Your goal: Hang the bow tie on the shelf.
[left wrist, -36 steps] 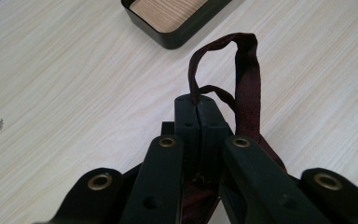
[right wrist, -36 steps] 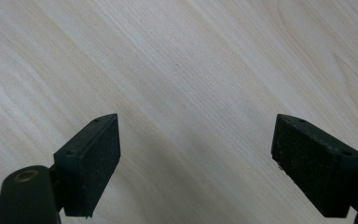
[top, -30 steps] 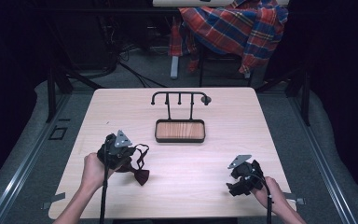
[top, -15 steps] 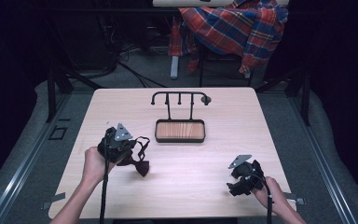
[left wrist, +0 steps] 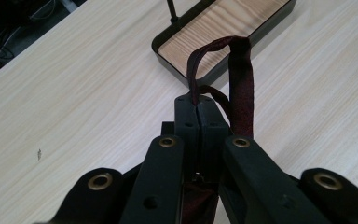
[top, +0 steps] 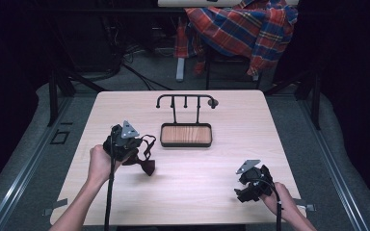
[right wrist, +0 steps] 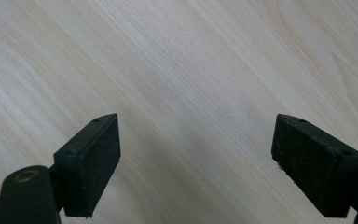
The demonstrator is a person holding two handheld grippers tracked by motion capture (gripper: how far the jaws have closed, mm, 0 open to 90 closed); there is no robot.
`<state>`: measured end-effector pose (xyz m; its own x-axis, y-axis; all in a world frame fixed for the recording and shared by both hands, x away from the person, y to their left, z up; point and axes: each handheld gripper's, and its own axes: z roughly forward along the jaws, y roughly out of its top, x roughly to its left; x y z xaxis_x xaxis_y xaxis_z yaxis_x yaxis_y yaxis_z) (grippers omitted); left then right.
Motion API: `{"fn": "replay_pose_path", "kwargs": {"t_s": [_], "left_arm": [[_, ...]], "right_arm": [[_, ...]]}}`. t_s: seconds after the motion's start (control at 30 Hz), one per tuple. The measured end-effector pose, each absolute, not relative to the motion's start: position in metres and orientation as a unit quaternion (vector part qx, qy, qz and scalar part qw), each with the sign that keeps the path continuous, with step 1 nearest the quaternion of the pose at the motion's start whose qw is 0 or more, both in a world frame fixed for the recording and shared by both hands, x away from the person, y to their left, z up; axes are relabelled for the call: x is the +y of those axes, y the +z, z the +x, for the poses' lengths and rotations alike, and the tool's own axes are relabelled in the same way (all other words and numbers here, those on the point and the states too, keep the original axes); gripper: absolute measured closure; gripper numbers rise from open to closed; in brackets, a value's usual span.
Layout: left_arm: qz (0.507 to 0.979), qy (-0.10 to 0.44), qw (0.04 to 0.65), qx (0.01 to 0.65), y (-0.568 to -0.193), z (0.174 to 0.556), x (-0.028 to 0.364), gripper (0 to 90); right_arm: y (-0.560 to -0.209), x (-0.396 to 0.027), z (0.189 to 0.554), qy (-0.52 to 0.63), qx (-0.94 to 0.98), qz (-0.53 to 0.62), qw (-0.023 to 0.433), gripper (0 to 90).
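High view: left gripper (top: 134, 150) at frame left-centre, pinching dark red bow tie (top: 146, 164) by strap (left wrist: 240, 79); bow hangs just over desk (top: 250, 120), left of tray (top: 186, 135). Right gripper (top: 243, 187), lower right, jaws spread, nothing between. Tie likely light, limp, floppy; strap looks safest hold.

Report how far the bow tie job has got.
Done: the left gripper is shut on the bow tie's strap and the bow tie is off the table. In hand: carrying it near the tray. Left: probably hanging it on the rack. The right gripper is open, idle.
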<state>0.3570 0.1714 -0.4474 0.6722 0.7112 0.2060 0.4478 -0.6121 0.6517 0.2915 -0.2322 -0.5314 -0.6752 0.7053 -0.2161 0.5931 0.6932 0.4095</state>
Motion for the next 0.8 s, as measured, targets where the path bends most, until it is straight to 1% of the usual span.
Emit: {"fn": "replay_pose_path", "kwargs": {"t_s": [0.6, 0.8], "left_arm": [[0.864, 0.254, 0.288, 0.326, -0.419, 0.374, 0.158, 88.8], [0.864, 0.248, 0.296, 0.324, -0.414, 0.380, 0.155, 88.8]], "right_arm": [[-0.532, -0.230, 0.290, 0.158, 0.902, 0.358, 0.180, 15.2], [-0.532, -0.230, 0.290, 0.153, 0.905, 0.355, 0.180, 15.2]]}}
